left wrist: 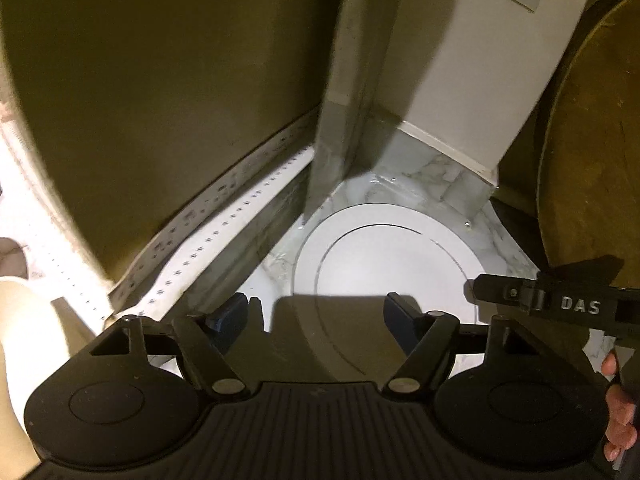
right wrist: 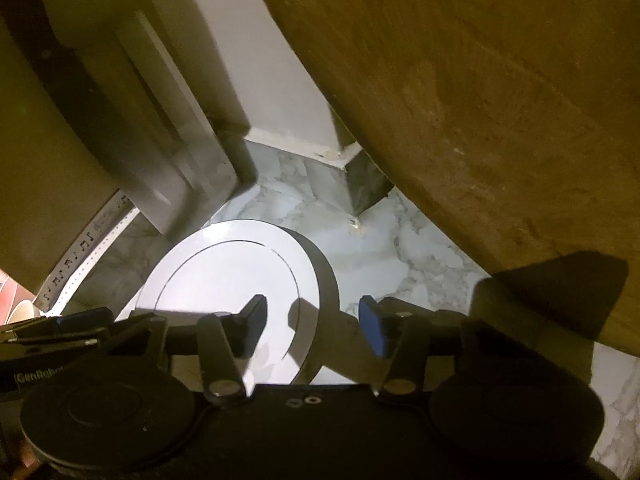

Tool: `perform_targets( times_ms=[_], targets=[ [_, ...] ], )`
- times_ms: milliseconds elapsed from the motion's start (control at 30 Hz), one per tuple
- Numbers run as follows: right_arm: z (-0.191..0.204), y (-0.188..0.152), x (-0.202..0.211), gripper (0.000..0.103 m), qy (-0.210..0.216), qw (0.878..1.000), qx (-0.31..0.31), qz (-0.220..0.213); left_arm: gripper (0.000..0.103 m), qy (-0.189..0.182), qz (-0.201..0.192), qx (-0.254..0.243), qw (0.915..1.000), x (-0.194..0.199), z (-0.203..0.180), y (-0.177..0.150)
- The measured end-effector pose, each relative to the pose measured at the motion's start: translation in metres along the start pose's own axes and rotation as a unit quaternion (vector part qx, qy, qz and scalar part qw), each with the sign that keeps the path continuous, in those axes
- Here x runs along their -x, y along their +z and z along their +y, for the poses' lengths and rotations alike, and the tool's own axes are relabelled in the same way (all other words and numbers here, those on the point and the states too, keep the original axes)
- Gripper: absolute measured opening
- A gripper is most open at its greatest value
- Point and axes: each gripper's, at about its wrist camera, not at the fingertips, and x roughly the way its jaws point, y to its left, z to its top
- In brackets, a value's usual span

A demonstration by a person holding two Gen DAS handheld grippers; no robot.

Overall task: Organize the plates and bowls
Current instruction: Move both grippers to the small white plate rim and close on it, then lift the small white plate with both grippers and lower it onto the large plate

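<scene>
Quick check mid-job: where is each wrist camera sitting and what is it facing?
Left wrist: behind the open left tongs, looking down at a white plate on the marble floor; right tongs and fingers at right edge.
Right wrist: behind the open right tongs, facing the plate; wooden tabletop alongside.
Shared: plate, floor, tabletop.

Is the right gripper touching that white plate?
Cannot tell. In the right wrist view, the right gripper has open jaws straddling the white plate edge, but neither contact nor a gap shows plainly.
</scene>
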Motion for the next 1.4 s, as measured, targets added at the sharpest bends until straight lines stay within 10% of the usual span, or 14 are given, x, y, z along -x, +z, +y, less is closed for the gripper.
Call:
perform_targets(
  times_ms=[200, 600, 1400],
  targets=[
    [-0.004, -0.001, -0.005, 0.035, 0.012, 1.000, -0.008, 0.008, 0.042, -0.017, 0.012, 0.021, 0.9996, -0.006, 0.003, -0.004],
    [-0.008, 0.001, -0.010, 0.016, 0.031, 0.999, -0.022, 0.011, 0.024, -0.034, 0.015, 0.074, 0.9966, -0.010, 0.021, -0.002],
    [-0.006, -0.021, 0.033, 0.008, 0.036, 0.999, -0.021, 0.000, 0.020, -0.079, 0.030, 0.057, 0.9948, 0.026, 0.018, -0.021]
  ],
)
